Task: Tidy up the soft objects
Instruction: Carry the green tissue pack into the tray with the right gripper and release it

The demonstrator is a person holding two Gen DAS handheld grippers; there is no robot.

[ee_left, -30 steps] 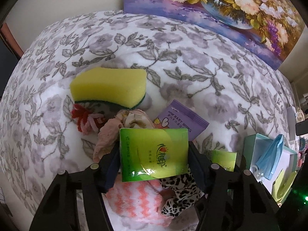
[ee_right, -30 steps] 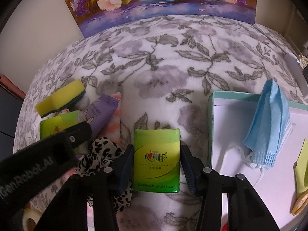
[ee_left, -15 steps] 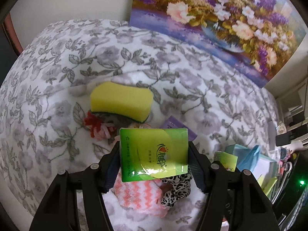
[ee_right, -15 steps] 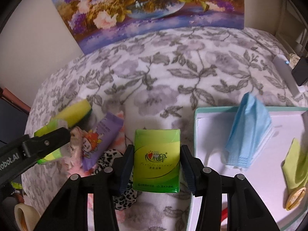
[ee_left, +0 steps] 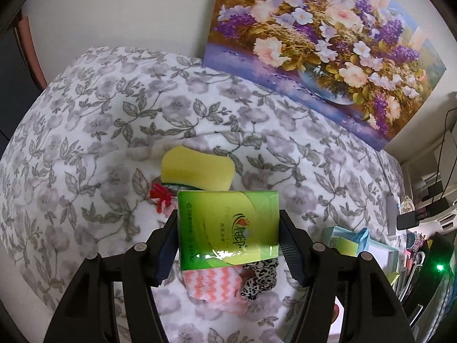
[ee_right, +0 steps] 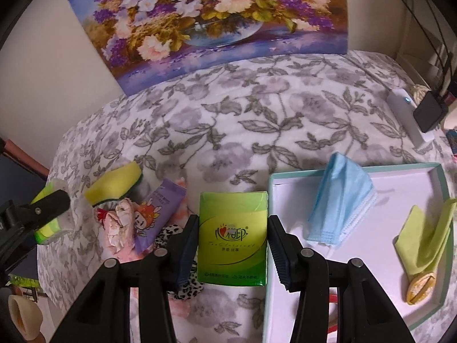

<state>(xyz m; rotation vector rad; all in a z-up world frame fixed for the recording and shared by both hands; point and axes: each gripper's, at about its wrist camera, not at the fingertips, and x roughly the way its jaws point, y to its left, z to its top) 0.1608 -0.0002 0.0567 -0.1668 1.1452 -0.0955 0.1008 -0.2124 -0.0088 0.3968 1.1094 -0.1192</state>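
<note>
My left gripper (ee_left: 228, 228) is shut on a green tissue pack (ee_left: 228, 225) and holds it high above a pile of soft things: a yellow sponge (ee_left: 197, 171), a pink striped sock (ee_left: 214, 288) and a leopard-print cloth (ee_left: 260, 277). My right gripper (ee_right: 232, 240) is shut on a second green tissue pack (ee_right: 232, 240), just left of the white tray (ee_right: 437, 168). The tray holds a blue face mask (ee_right: 340, 203) and a green cloth (ee_right: 425, 237). The left gripper with its pack shows at the left edge of the right wrist view (ee_right: 45, 214).
A purple wipes pack (ee_right: 160, 208) lies in the pile on the floral blanket (ee_right: 257, 120). A flower painting (ee_right: 217, 14) leans on the wall behind. A white device (ee_right: 408, 117) and a black box (ee_right: 430, 111) lie at the far right.
Both grippers have risen well above the bed, each still holding its tissue pack. The right one has shifted slightly toward the tray.
</note>
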